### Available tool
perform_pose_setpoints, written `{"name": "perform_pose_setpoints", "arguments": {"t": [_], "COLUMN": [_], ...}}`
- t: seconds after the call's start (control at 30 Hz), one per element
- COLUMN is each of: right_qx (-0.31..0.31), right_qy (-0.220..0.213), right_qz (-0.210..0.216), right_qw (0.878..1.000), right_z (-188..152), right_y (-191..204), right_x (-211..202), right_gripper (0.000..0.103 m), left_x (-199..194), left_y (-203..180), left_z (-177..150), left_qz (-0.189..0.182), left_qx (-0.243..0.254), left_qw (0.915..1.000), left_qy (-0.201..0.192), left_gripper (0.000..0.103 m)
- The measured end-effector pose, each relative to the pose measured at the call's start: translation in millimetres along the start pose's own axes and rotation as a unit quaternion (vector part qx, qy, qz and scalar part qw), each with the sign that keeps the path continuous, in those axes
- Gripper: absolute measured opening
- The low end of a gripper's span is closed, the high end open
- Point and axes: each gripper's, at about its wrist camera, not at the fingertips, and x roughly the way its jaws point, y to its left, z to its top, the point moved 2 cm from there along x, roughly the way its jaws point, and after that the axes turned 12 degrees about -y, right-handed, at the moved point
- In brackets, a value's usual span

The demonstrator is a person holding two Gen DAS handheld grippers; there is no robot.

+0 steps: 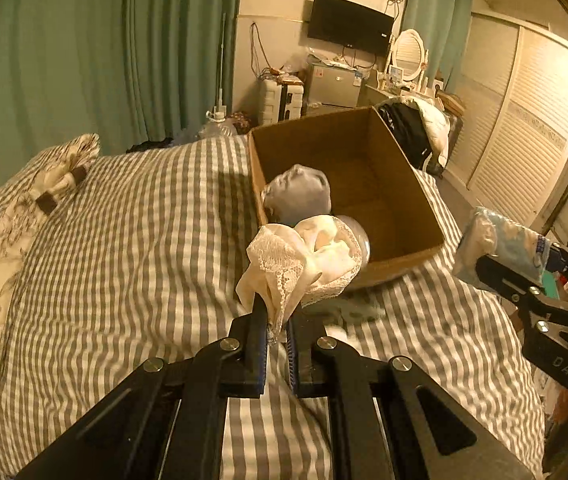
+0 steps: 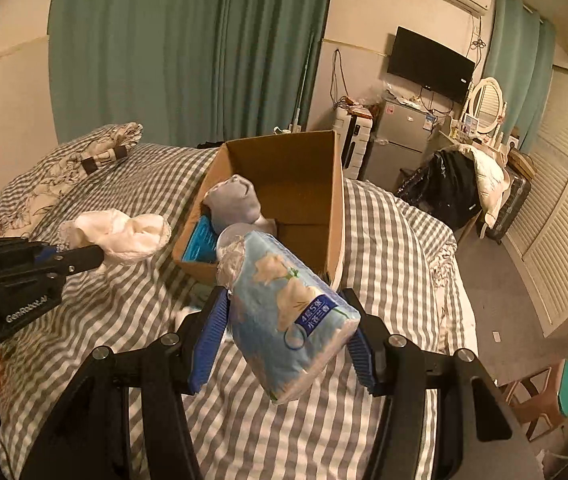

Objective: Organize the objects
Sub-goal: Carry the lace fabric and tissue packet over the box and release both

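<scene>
An open cardboard box (image 1: pixel 404 204) (image 2: pixel 320 184) stands on the striped bed. A grey rolled cloth (image 1: pixel 298 194) (image 2: pixel 233 200) lies in it, beside a blue item (image 2: pixel 199 240). My left gripper (image 1: pixel 275 322) (image 2: pixel 97 258) is shut on a cream lace cloth (image 1: pixel 304 260) (image 2: pixel 123 236) and holds it above the bed, just in front of the box. My right gripper (image 2: pixel 284 320) (image 1: pixel 484 264) is shut on a light blue tissue pack (image 2: pixel 288 312) (image 1: pixel 500 240) and holds it above the bed near the box's front corner.
Grey-and-white striped bedding (image 1: pixel 143 240) covers the bed, with a patterned pillow (image 1: pixel 59 176) at the far left. Green curtains (image 1: pixel 103 40), a fridge (image 2: pixel 400 136), a dressing table (image 2: pixel 484 120) and a wardrobe (image 1: pixel 524 120) stand beyond. A stool (image 2: pixel 552 396) is on the floor at right.
</scene>
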Motion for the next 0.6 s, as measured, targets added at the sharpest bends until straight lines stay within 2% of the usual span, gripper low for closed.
{"name": "perform_pose_setpoints", "arguments": {"t": [0.2,0.37,0.5,0.6], "right_qx": [0.002,0.008,0.007,0.002], "right_qy": [-0.008,-0.011,-0.004,0.003], "right_qz": [-0.003,-0.008,-0.01,-0.018], "right_qw": [1.0,1.0,1.0,1.0], "right_z": [27.4,48.0,54.6,52.0], "right_y": [-9.3,-20.8,-23.3,-23.0], "right_x": [53.3,101.9,140.4,165.3], "right_gripper": [0.056,0.056,0.056,0.059], "left_x": [43.2,94.5,132.6,153.4], "left_y": [-14.9,-17.3,-15.9,-14.9], "left_z": [38.2,61.7,79.2,82.2], "left_qz": [-0.013,-0.011,-0.012,-0.028], "left_qx": [0.01,0.016,0.005,0.001], "left_qw": [0.9998,0.9997,0.9998,0.9995], "left_qy": [-0.014,-0.014,-0.017,-0.018], "left_gripper": [0.008,0.008,0.008,0.011]}}
